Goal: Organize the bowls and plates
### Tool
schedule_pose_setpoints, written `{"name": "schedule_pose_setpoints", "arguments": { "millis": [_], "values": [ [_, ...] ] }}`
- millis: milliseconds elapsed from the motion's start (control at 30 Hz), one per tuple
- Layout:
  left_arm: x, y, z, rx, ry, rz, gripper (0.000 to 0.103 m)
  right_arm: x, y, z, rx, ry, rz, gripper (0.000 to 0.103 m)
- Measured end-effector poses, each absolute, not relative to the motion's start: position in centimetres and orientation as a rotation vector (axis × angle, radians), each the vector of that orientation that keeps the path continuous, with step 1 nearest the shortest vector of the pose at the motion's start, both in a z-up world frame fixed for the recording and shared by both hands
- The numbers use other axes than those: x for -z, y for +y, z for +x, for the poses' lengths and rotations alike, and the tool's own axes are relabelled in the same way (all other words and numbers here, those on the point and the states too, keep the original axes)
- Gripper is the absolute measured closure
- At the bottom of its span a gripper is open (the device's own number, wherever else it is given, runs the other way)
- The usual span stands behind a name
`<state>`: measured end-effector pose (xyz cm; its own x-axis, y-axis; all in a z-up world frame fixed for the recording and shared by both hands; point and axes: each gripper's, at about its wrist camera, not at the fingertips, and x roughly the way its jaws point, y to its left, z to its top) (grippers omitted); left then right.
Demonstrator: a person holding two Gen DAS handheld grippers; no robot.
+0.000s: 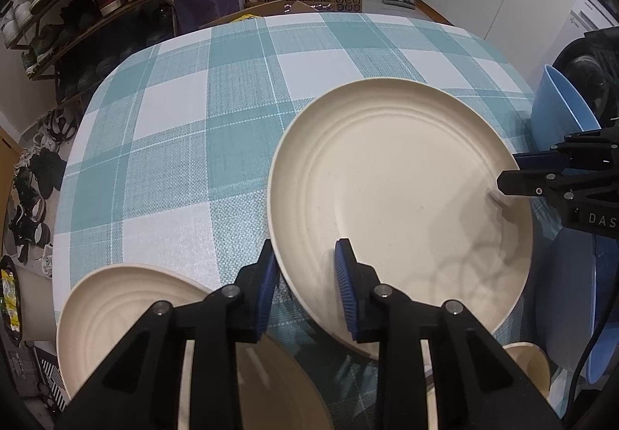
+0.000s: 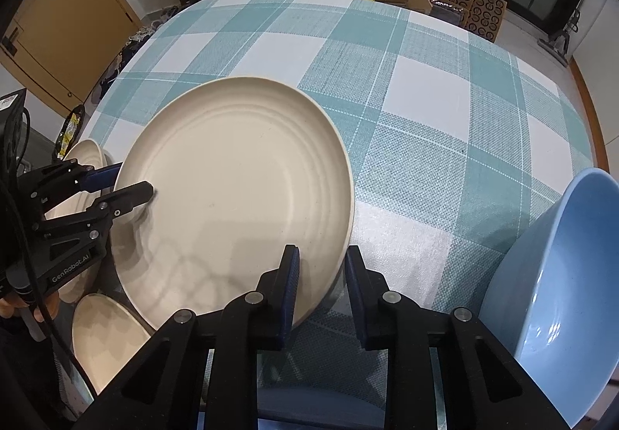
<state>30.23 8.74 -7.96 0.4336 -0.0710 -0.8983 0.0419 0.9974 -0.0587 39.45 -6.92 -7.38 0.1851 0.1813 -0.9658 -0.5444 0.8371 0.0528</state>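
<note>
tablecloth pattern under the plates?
Teal-and-white plaid tablecloth under the round cream ridged plate; clearest in the right wrist view.

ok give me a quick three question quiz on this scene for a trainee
1. True or false: the left gripper and the right gripper both clamp the rim of the same cream plate.
2. What colour is the large bowl? A red, B blue, C green.
3. Fill in: the tablecloth is teal and white ____.
Key: 1 true; 2 B; 3 checked.
</note>
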Motion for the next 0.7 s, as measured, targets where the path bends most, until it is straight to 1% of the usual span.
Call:
{"name": "schedule_pose_setpoints", "arguments": {
  "millis": [267, 433, 700],
  "values": [
    [7.4, 8.8, 30.1, 0.070, 1.107, -0.039, 0.075, 7.1, -7.1, 39.4, -0.512, 1.278, -0.351, 0.082],
    [7.1, 9.2, 30.0, 0.063, 1.100, -0.046, 0.079, 7.0, -7.1, 39.4, -0.507, 1.270, -0.347, 0.087],
    [6.5, 9.2, 29.7, 0.060, 1.088, -0.050, 0.080, 6.4, -7.2, 39.4, -0.506, 1.261, -0.343, 0.087]
  ]
}}
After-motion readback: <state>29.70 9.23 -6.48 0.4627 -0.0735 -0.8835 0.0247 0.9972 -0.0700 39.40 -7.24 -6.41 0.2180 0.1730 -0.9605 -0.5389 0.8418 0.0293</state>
